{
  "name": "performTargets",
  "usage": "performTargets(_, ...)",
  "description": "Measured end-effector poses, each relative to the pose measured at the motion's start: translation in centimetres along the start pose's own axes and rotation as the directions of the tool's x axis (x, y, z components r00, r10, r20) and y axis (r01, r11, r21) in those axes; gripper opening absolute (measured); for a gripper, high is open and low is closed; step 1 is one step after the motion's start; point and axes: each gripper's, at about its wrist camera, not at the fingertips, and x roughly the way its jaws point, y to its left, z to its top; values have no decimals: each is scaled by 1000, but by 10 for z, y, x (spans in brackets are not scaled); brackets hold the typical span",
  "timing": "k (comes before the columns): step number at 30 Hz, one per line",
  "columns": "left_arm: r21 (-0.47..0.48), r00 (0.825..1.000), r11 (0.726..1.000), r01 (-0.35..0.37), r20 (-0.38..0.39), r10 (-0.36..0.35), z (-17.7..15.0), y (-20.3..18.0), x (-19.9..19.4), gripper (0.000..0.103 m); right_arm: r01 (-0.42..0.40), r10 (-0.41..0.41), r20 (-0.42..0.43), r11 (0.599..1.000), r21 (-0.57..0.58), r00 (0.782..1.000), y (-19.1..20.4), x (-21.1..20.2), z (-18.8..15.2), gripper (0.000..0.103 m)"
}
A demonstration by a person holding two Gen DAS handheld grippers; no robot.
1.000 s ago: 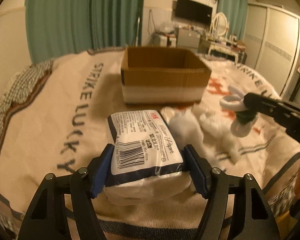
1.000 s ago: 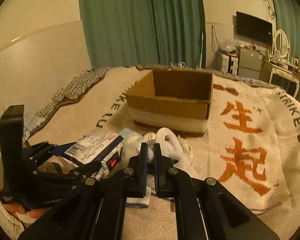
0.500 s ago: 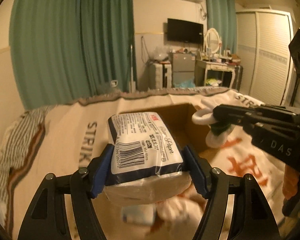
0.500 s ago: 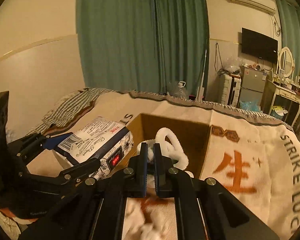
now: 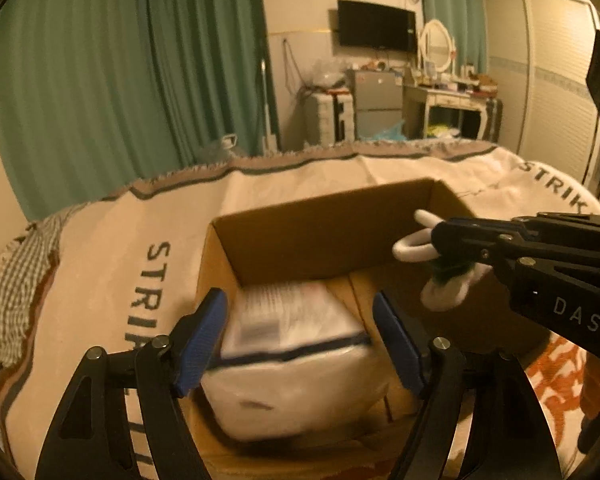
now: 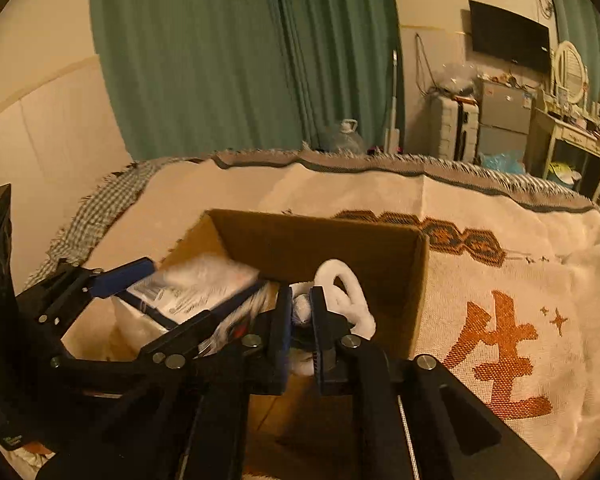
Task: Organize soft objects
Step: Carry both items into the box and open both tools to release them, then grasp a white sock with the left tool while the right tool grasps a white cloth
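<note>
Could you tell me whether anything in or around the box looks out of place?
Nothing stands out. The tissue pack sits in the box between the open left gripper; the right gripper grips the white toy above it.

— What colours beside the brown box?
— Cream blanket with orange characters and grey lettering; checked cloth left of the box.
— Behind it?
— Green curtains.

Tissue pack in box — plush toy to its right.
</note>
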Motion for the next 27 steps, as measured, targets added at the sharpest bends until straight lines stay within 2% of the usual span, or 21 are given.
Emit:
performTargets(1,3,1000,1000,-7,3,7,0,0,0,78,11,-11,-7,1000,7,1000,-2,3,-1,25)
performTargets(2,7,1000,1000,-14,7,14,1,1,0,82,19,-19,-5,1000,12,1000,-4,4,-1,43)
performTargets(4,5,999,999,-40,16,40,4,1,-5,86,30,-30,4,999,20,1000,-8,2,-1,55)
performTargets(6,0,998,999,-52,27,52,10,3,-14,86,37,-38,17,999,23,999,-9,-5,2,57)
performTargets(8,-12,997,998,-65,38,65,16,7,-24,86,42,-42,23,999,25,999,-8,-15,6,67)
performTargets(11,-30,995,997,-74,68,76,25,12,-53,86,63,-65,56,998,26,996,-4,-40,14,70)
performTargets(18,-68,976,993,-95,191,106,48,14,-148,87,109,-107,184,994,3,977,14,-141,35,85)
performTargets(19,-71,970,992,-108,212,120,50,13,-165,96,112,-110,197,994,0,974,16,-153,37,88)
performTargets(21,-88,959,988,-129,243,147,52,12,-186,97,127,-123,225,992,-7,967,21,-185,37,93)
performTargets(22,-110,953,983,-147,249,170,52,12,-199,98,134,-127,238,991,-10,963,23,-198,37,96)
performTargets(26,-159,958,978,-132,234,167,45,12,-229,98,165,-146,289,985,-43,946,32,-247,24,100)
performTargets(27,-163,954,978,-128,250,166,41,11,-237,97,170,-147,294,984,-56,945,35,-257,19,101)
